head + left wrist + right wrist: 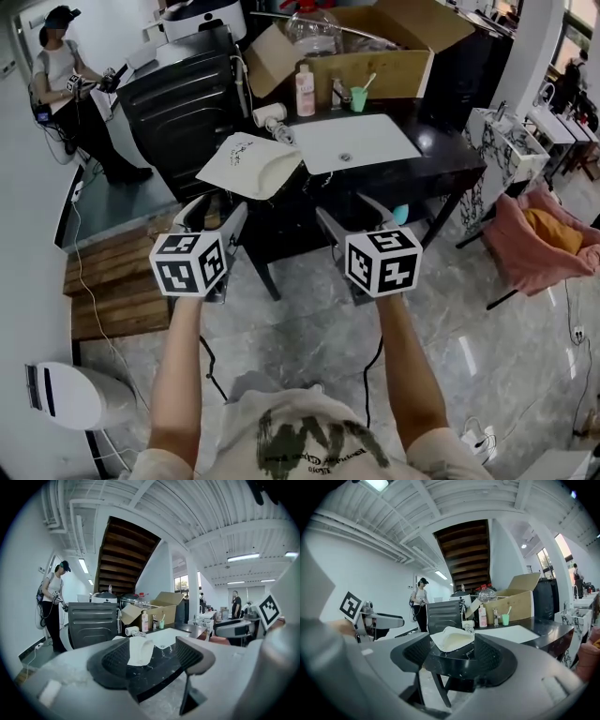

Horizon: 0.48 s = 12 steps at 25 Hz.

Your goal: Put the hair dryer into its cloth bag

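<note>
A white cloth bag [248,164] lies flat on the front left corner of the black table [441,164], partly over the edge. Behind it, the white hair dryer [270,114] lies on its side with its cord coiled beside it. My left gripper [217,214] and right gripper [352,217] hover side by side in front of the table, short of the bag, both open and empty. The left gripper view shows the bag [139,649] between the wide jaws of the left gripper [150,660], far off, with the dryer [132,631] beyond. The right gripper [457,658] frames the bag [452,639] likewise.
A white flat board [361,141] lies right of the bag. A pink bottle [305,91], a green cup [358,98] and an open cardboard box [375,47] stand at the back. A black cabinet [183,103] is on the left, a person [61,66] beyond, a pink chair [539,239] on the right.
</note>
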Each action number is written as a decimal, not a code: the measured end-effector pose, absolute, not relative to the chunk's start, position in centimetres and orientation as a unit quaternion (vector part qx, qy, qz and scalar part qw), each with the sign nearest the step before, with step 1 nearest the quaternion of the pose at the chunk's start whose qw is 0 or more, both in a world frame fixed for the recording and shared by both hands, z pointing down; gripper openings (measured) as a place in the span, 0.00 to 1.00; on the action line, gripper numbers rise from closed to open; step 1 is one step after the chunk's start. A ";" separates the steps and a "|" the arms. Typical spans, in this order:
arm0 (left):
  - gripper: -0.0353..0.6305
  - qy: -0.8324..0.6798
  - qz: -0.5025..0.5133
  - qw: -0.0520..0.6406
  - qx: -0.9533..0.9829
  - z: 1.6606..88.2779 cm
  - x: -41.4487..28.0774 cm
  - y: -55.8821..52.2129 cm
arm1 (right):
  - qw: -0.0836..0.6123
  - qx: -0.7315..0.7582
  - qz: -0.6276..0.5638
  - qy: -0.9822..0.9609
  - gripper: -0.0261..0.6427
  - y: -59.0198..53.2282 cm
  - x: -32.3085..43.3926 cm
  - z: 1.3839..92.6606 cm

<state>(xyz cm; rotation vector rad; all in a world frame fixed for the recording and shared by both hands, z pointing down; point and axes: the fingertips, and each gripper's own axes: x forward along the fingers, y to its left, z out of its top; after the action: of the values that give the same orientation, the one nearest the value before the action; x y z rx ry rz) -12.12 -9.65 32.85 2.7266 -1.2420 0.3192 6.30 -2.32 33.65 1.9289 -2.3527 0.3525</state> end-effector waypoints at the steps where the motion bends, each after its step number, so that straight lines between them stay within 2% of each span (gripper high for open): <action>1: 0.52 -0.414 0.105 0.064 0.902 32.8 -12.2 -9.8 | 0.040 0.628 0.114 -0.769 0.47 -2.6 6.4 33.6; 12: 0.52 -0.428 0.100 0.067 0.896 33.0 -12.0 -14.3 | 0.041 0.615 0.116 -0.779 0.47 -7.5 6.4 34.1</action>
<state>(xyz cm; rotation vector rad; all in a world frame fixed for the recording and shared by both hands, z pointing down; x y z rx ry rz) -11.99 -14.33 33.00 2.7004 -1.2913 0.3010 6.43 -7.46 34.11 1.8834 -2.3845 0.3567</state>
